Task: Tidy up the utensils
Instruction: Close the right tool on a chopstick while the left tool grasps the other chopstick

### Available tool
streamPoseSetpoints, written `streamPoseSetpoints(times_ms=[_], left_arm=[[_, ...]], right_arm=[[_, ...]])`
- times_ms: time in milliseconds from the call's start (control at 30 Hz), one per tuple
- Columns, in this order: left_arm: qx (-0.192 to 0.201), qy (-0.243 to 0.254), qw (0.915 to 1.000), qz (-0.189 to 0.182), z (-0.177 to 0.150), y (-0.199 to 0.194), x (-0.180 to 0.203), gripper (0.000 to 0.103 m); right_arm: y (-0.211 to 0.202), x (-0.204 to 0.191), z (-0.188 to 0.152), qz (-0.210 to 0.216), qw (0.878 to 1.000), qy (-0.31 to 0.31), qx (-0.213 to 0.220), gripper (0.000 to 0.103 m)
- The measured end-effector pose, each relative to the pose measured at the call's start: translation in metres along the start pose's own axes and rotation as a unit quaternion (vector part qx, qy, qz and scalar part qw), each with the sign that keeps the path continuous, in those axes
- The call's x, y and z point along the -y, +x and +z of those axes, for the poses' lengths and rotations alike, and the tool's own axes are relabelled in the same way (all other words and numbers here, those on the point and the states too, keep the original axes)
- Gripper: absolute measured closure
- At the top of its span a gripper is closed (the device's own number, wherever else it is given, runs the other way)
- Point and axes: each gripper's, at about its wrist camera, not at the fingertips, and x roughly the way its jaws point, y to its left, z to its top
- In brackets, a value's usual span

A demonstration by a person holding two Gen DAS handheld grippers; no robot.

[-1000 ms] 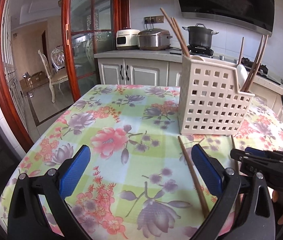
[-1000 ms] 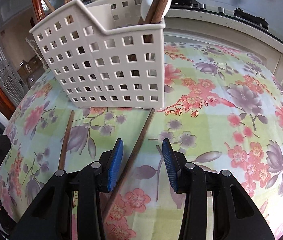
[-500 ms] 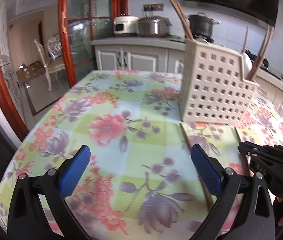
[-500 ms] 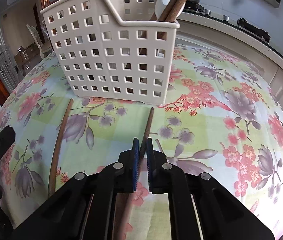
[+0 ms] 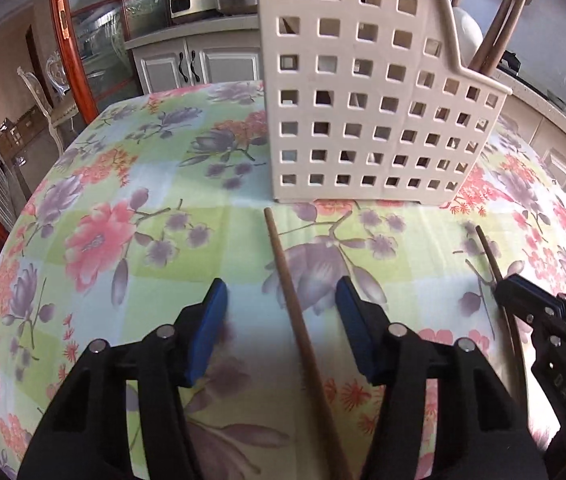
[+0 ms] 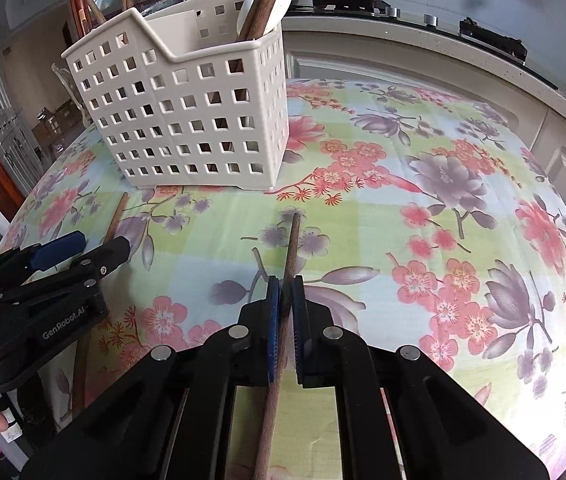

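On the floral tablecloth (image 5: 163, 184), a chopstick (image 5: 295, 312) lies between the closing left gripper (image 5: 281, 332), untouched, pointing twelve o'clock toward the utensil caddy (image 5: 367, 100); right gripper (image 6: 286, 312) pinches its own chopstick (image 6: 289, 248).

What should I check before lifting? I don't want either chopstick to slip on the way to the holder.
1. Right gripper jaws clamped on right chopstick: ok.
2. Left chopstick between left gripper jaws: ok, roughly centred.
3. Left grip complete: not ok; jaws closing, pads not touching the stick.
4. Right chopstick clear of the tablecloth: cannot tell.
5. Room in the utensil holder: cannot tell; chopsticks and a white spoon already stand inside.
6. The two grippers apart: ok.
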Motion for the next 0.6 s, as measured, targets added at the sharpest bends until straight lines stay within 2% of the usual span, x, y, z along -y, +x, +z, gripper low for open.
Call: streamPoseSetpoints(times_ms=[67,133,200,233,433,600], left_arm=[[-0.002,0.0,1.0,-0.003,0.002,0.001,0.001,0.057],[-0.002,0.007,1.0,-0.005,0.001,0.001,0.003,0.069],[-0.003,0.02,0.9998,-0.009,0.002,0.0,0.008,0.09],[-0.003,0.024,0.9997,-0.01,0.001,-0.001,0.009,0.094],[-0.004,0.015,0.9995,-0.026,0.0,-0.003,0.003,0.097],[0.013,0.002,0.9991,-0.041,-0.003,-0.018,-0.007,0.097]], right_arm=[[0.0,0.0,-0.001,0.002,1.0,0.0,0.0,0.096],[0.0,0.0,-0.001,0.001,1.0,0.0,0.0,0.096],[0.0,0.001,-0.001,0.001,1.0,-0.001,0.0,0.096],[0.0,0.001,-0.001,0.001,1.0,-0.001,0.001,0.096],[-0.001,0.001,-0.001,0.006,1.0,0.0,0.002,0.096],[-0.016,-0.004,0.002,0.021,0.999,-0.002,0.032,0.096]])
